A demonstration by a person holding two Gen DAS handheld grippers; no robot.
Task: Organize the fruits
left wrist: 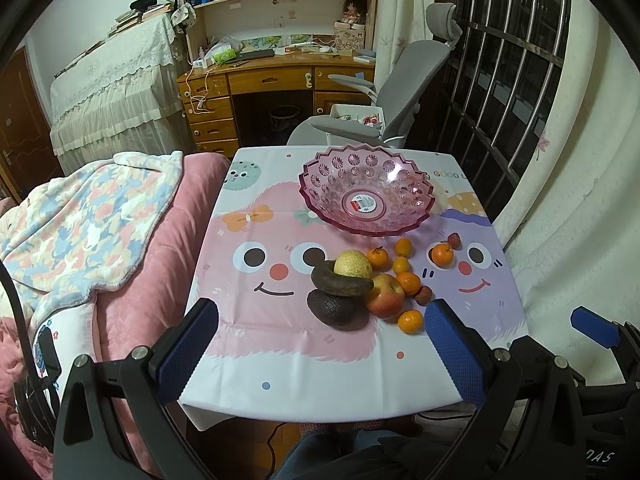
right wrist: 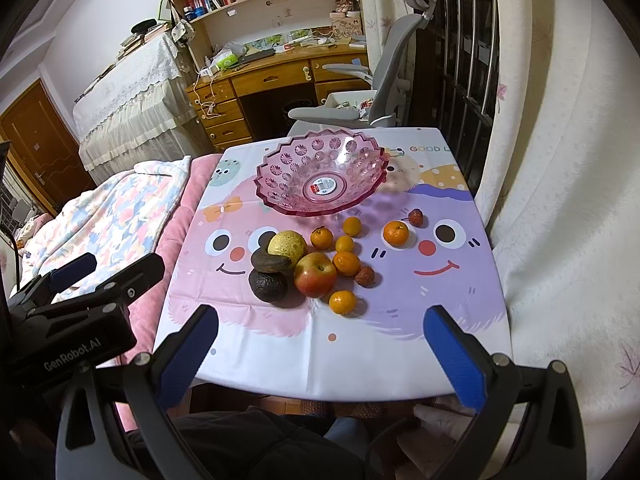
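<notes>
- Left gripper point(left wrist: 320, 344): jaws spread wide, nothing between them; held above the table's near edge, aimed at the fruit cluster
- Right gripper point(right wrist: 320, 348): likewise wide open and empty, over the near edge, beside the left one
- Pink bowl point(left wrist: 366, 190) sits at the table's point(left wrist: 280, 380) far edge, empty apart from a sticker; judged the destination, hence untouched
- Fruit loose at mid-table: avocado point(left wrist: 334, 308) nearest, dark fruit point(left wrist: 340, 280) resting on it, pear point(left wrist: 353, 264) touching behind, apple point(left wrist: 385, 294) just beside
- Small oranges point(left wrist: 408, 282) scattered toward the right edge; one orange point(left wrist: 410, 321) lies nearest the grippers
- Near strip of the table is bare, giving approach room; the tight avocado stack risks rolling if nudged
</notes>
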